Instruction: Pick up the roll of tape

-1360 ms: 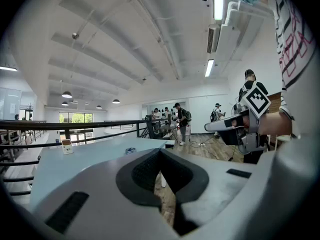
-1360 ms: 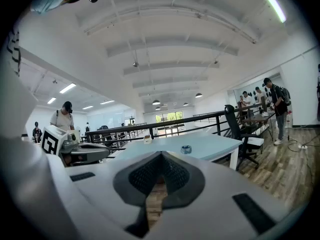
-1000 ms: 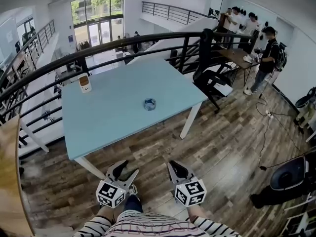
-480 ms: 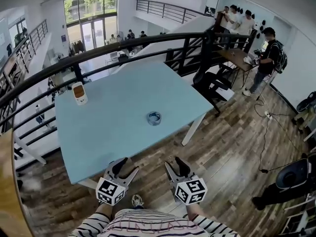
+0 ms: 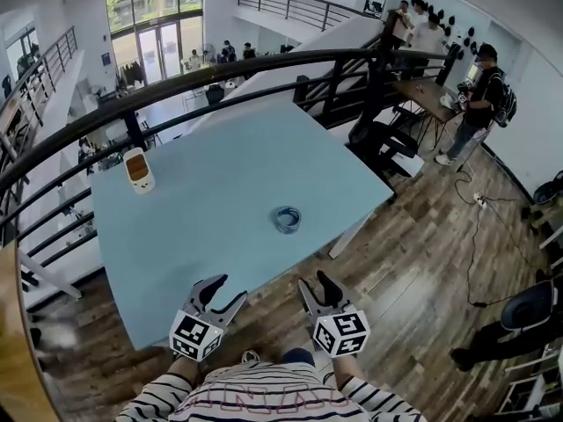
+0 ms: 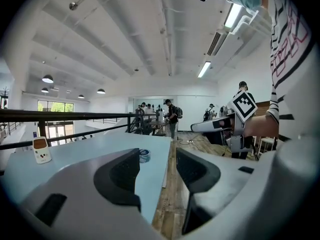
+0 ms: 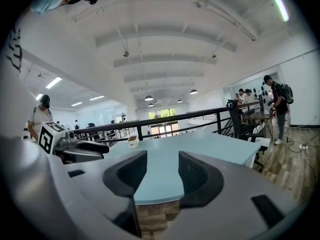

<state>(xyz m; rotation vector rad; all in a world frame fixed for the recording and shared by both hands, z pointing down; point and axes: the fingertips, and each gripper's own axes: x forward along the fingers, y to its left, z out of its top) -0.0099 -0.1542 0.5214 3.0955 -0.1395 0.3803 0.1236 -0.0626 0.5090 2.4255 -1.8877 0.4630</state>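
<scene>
A small blue roll of tape (image 5: 286, 219) lies flat on the light blue table (image 5: 220, 192), near its front right edge. Both grippers hover at the table's near edge, short of the roll. My left gripper (image 5: 227, 290) is open and empty. In the left gripper view the roll (image 6: 144, 155) shows just past the left finger of that gripper (image 6: 157, 159). My right gripper (image 5: 314, 281) is open too, with nothing between its jaws. The right gripper view has that gripper (image 7: 162, 166) pointing over the table edge, with the roll out of sight.
A small white device (image 5: 138, 170) stands at the table's far left. A black railing (image 5: 264, 64) runs behind the table, and a black chair (image 5: 383, 143) is beside its right corner. Several people stand by a desk (image 5: 431, 99) at the back right. Cables lie on the wooden floor (image 5: 422, 253).
The person has stepped up to the table, so it and the tape are nearer. Both grippers moved forward to its edge. The right jaws, together before, now stand apart; the left widened.
</scene>
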